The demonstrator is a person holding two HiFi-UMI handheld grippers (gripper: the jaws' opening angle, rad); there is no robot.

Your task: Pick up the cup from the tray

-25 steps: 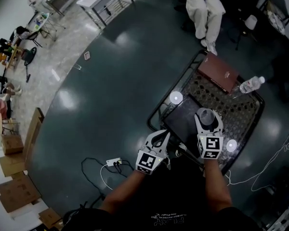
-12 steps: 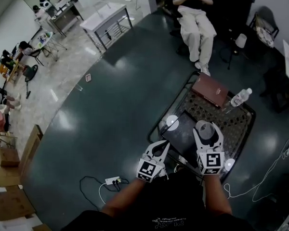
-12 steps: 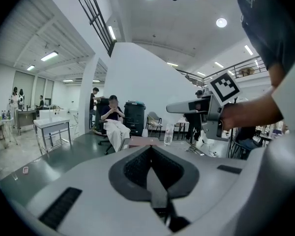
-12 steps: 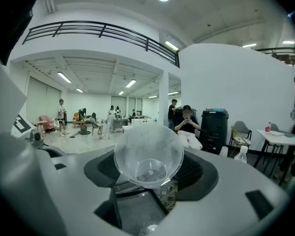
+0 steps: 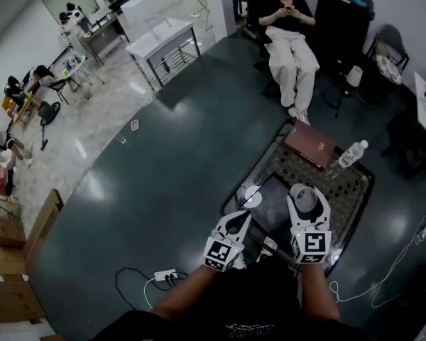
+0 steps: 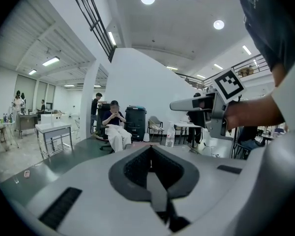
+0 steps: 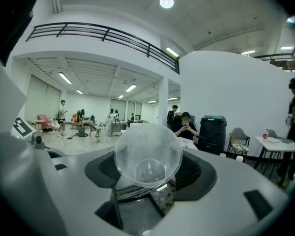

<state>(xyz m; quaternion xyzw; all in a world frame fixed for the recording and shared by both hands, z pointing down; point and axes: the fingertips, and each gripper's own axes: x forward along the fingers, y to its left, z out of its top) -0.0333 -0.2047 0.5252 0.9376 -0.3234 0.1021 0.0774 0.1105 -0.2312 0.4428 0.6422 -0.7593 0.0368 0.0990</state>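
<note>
A clear plastic cup (image 5: 305,199) sits between the jaws of my right gripper (image 5: 307,196), which is shut on it. In the head view the cup hangs over the dark tray (image 5: 271,190) on the black mesh cart (image 5: 356,187). In the right gripper view the cup (image 7: 147,154) lies on its side with its open mouth toward the camera and nothing inside. My left gripper (image 5: 236,219) is off the cart's near left corner, its jaws closed together with nothing in them; its tips meet in the left gripper view (image 6: 150,150).
On the cart lie a brown book (image 5: 310,145) and a water bottle (image 5: 348,153). A white round lid (image 5: 251,196) sits at the tray's left edge. A person sits in a chair (image 5: 291,45) beyond the cart. A power strip (image 5: 163,276) and cables lie on the floor.
The head view has tipped up, showing more of the room and the seated person. The cart looks smaller and farther. Both grippers keep their places, the right still holding the cup.
</note>
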